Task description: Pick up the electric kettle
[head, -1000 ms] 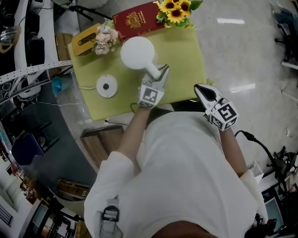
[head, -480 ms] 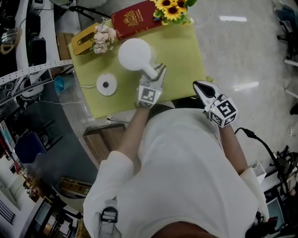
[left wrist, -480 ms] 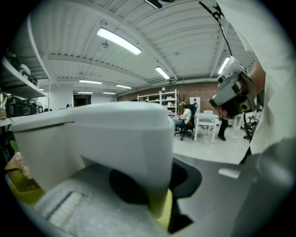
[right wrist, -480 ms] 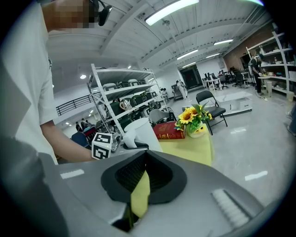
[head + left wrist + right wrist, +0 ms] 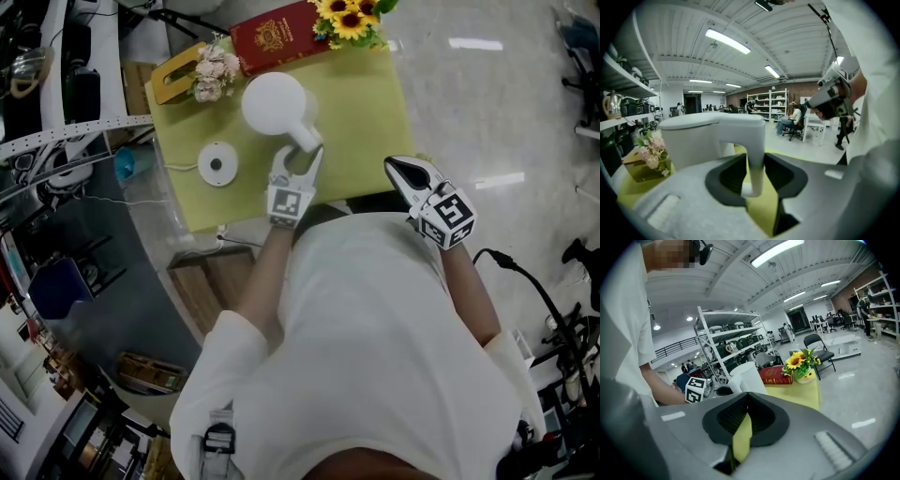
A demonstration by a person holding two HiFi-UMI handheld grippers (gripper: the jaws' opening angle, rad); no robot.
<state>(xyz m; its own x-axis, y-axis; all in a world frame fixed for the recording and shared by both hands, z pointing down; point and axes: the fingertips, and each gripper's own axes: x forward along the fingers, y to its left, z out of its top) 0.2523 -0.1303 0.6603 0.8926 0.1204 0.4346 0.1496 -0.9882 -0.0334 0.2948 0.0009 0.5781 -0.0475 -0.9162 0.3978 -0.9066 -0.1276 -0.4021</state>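
- State: your left gripper (image 5: 300, 157) is released; its jaws have just been opening and the handle (image 5: 754, 159) stands between them with a gap on each side, so nothing is held; your right gripper (image 5: 394, 167) is clenched on nothing, parked off the table edge
- Kettle (image 5: 275, 101) stands upright on the yellow cloth (image 5: 366, 112), off its base (image 5: 217, 164), which lies near it on the cloth
- Risk: the handle looks open at the bottom and your pads sit near that free end; close there and it may slip out downward as you lift
- Risk: the body hangs ahead of the handle; a light pinch probably lets it pivot nose-down — clamp firmly and higher up
- Risk: pink flowers (image 5: 214, 70) and red book (image 5: 277, 33) are just beside the body; a swing on lift-off could knock them
- Views: only the left gripper view shows the gaps beside the handle and its free end; the head view just shows fingers flanking it — but only it shows the base and cord
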